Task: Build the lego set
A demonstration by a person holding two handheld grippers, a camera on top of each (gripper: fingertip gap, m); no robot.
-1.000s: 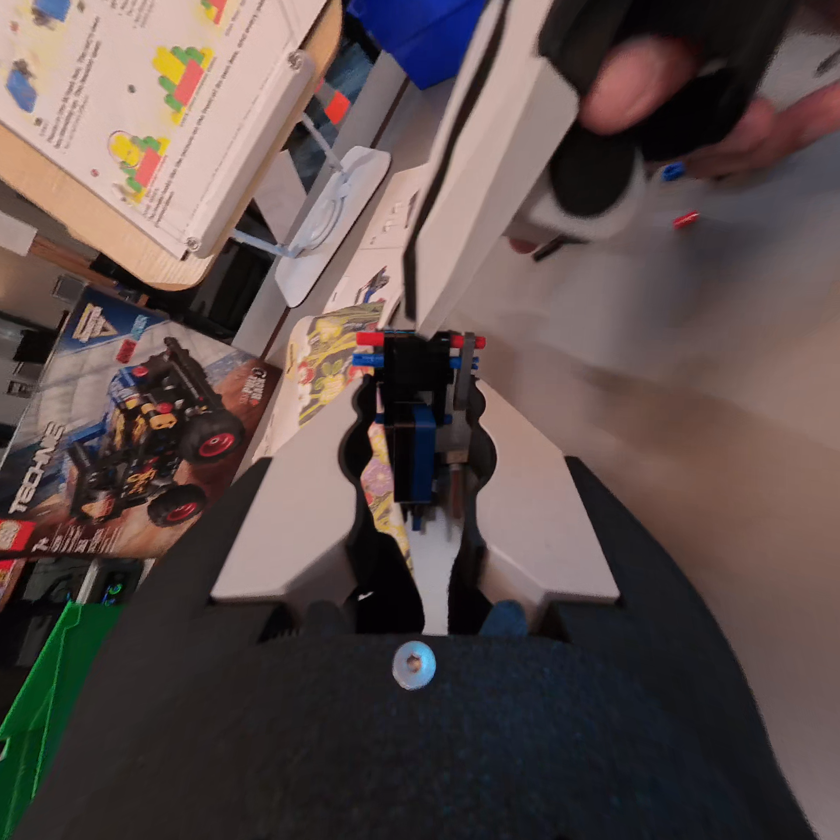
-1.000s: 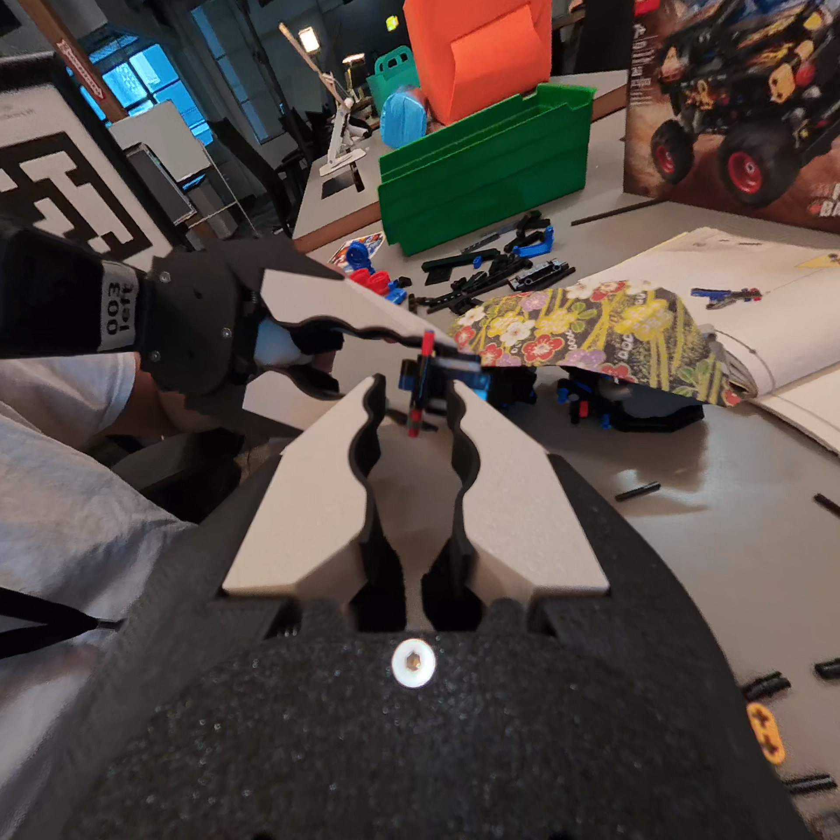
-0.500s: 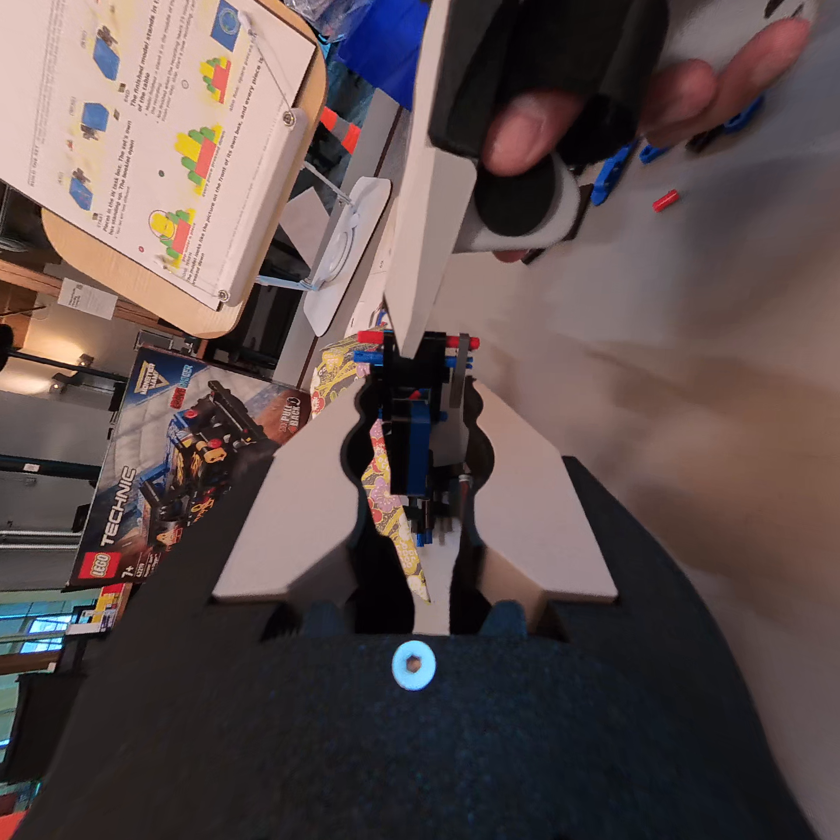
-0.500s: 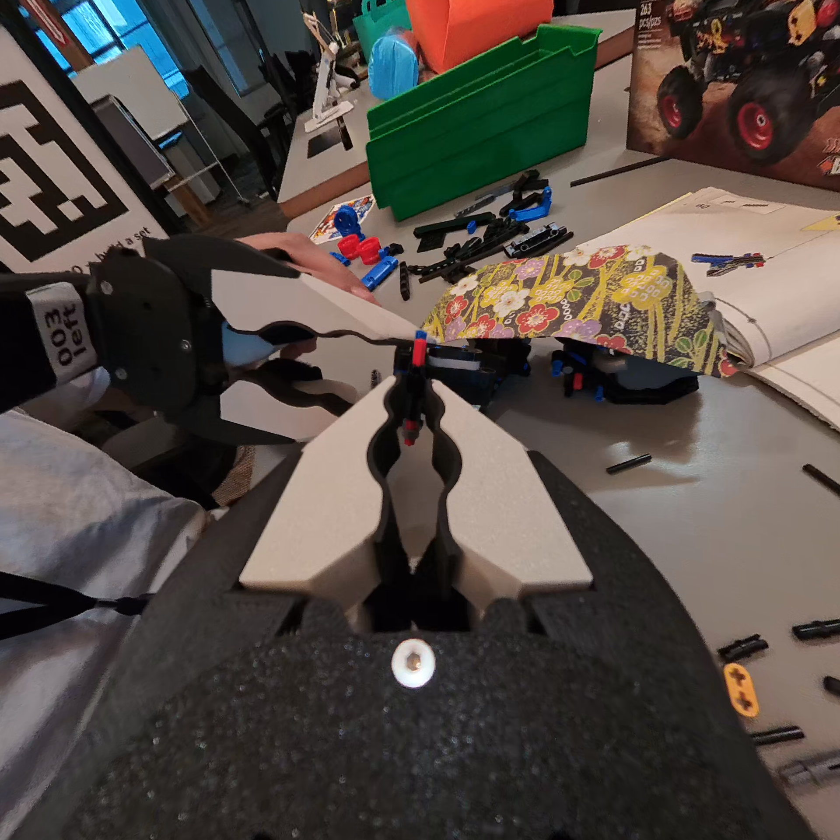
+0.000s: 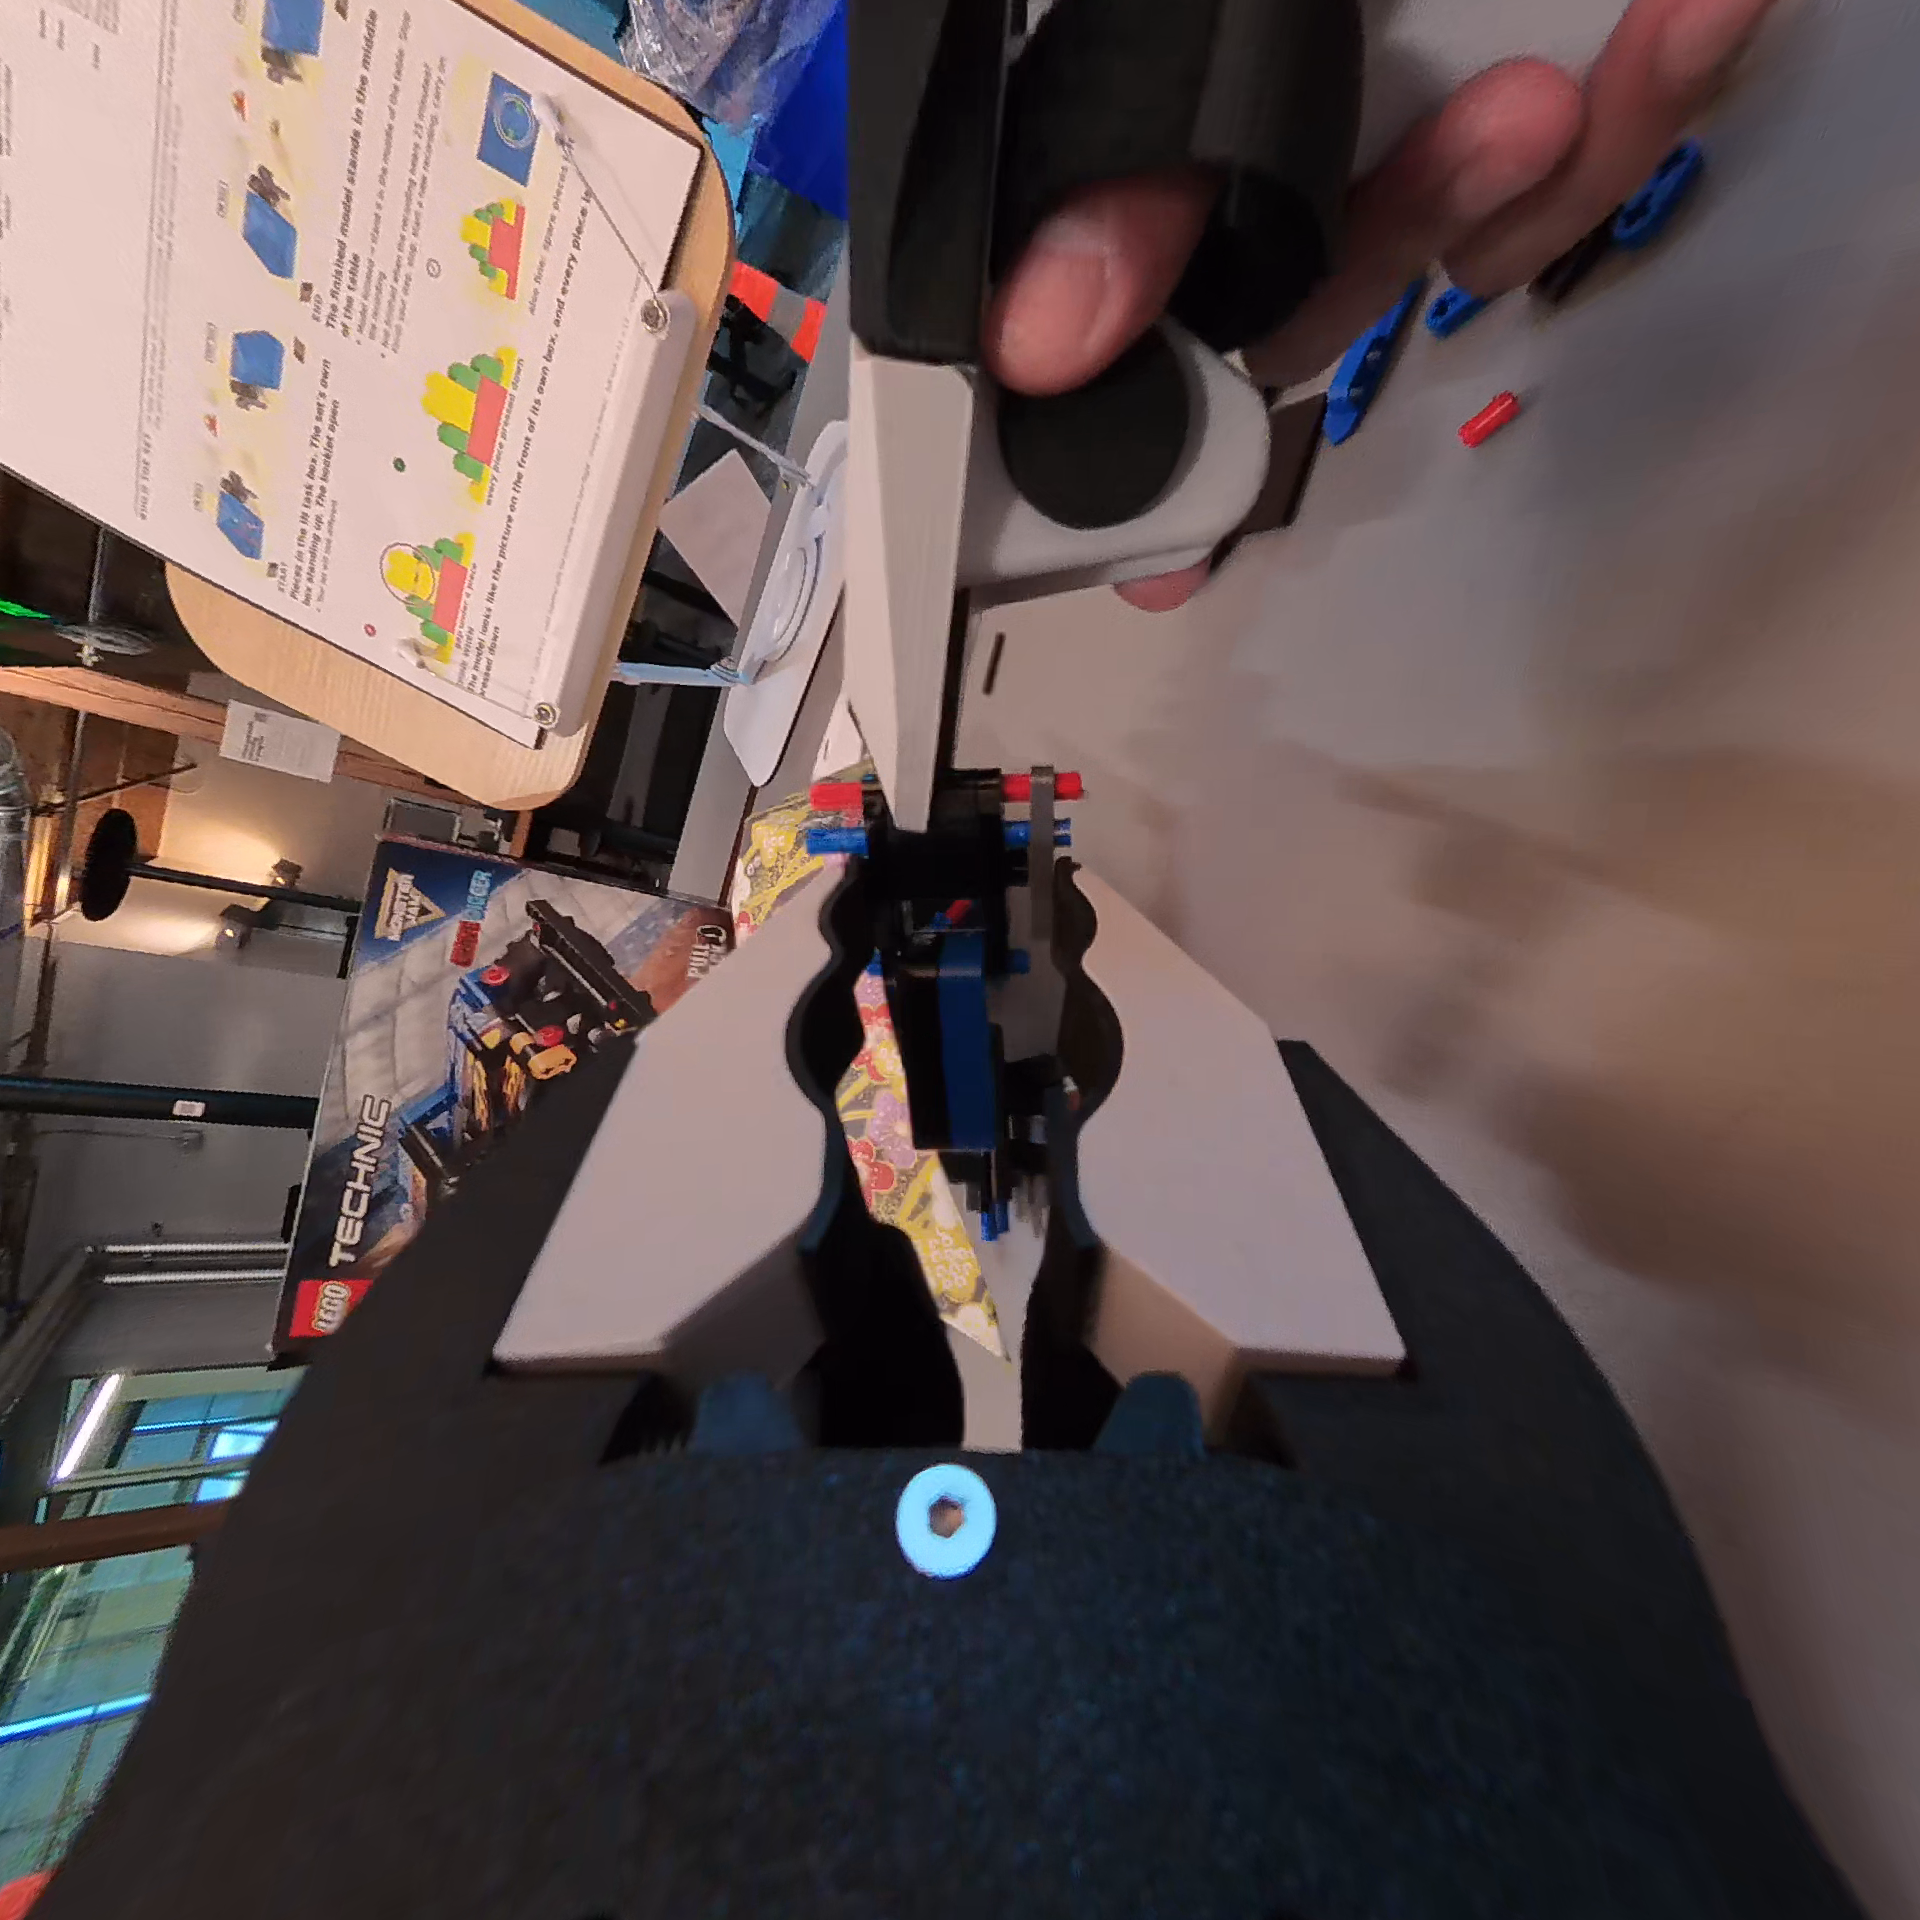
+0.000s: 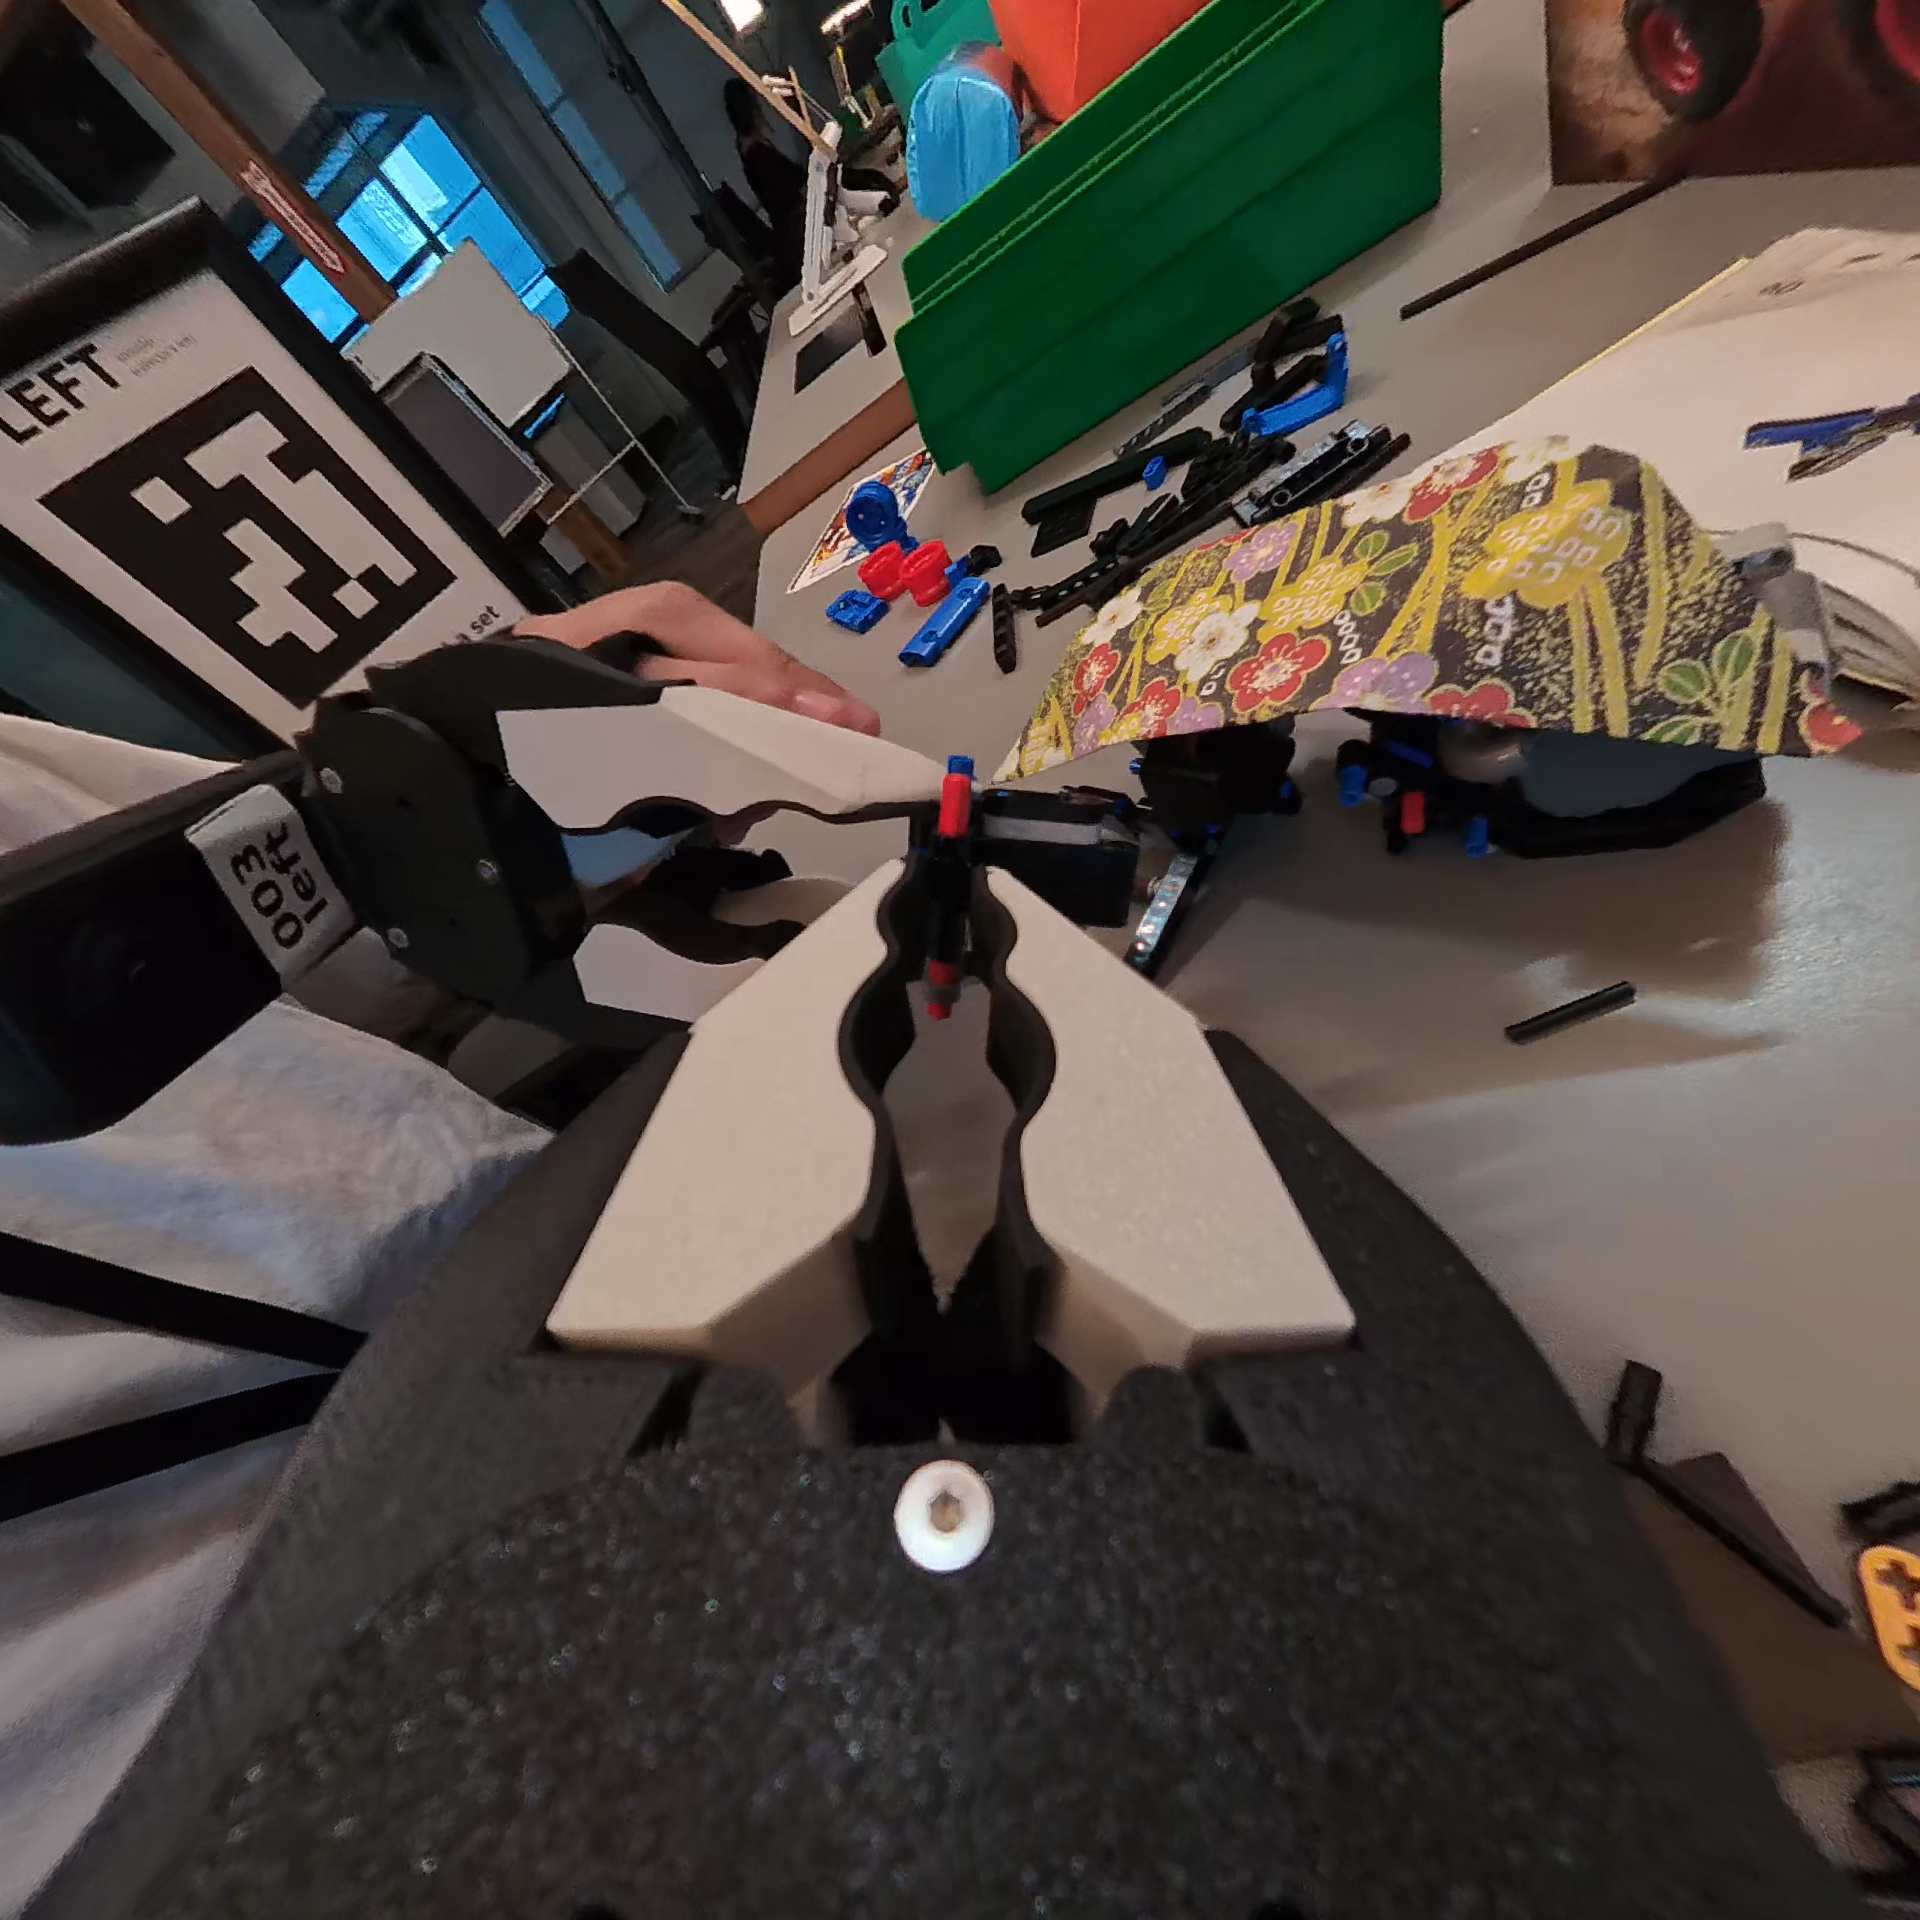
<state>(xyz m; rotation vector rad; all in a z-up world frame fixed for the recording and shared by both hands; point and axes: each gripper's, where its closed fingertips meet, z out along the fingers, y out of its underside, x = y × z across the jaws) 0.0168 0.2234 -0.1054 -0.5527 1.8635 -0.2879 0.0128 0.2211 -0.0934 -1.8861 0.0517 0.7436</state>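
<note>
Here, at the far left of the right wrist view, a board with a black-and-white square marker (image 6: 223,530) stands behind the left gripper (image 6: 914,805), which reaches in from the left with a hand (image 6: 707,649) on its far side. Its jaws are clenched on a black and blue lego assembly (image 6: 1049,842), held above the bench (image 6: 1455,1122). The right gripper (image 6: 943,914) meets that assembly at its near end; its jaws are pressed together on a thin black part with red pin ends (image 6: 943,935), which stands upright between the fingertips and touches the assembly. Beyond, loose blue, red and black pieces (image 6: 1039,582) lie scattered on the bench in front of a green bin (image 6: 1164,270). Further right, a floral patterned cloth (image 6: 1455,603) drapes over another dark lego build (image 6: 1507,790), and a short black axle (image 6: 1569,1010) lies alone on the bare surface. A yellow piece (image 6: 1891,1605) sits at the right edge.

In the left wrist view, a printed sheet on a wooden board (image 5: 343,343) and the set's box (image 5: 488,1091) fill the left side. The left gripper (image 5: 956,914) grips the lego assembly (image 5: 951,997) at centre, red and blue pins jutting from its far end. The right gripper (image 5: 914,790) comes down from above onto that end, a hand (image 5: 1299,260) wrapped around its body. To the right, blue pieces (image 5: 1371,358) and one red pin (image 5: 1488,418) rest on the bench (image 5: 1558,727).
</note>
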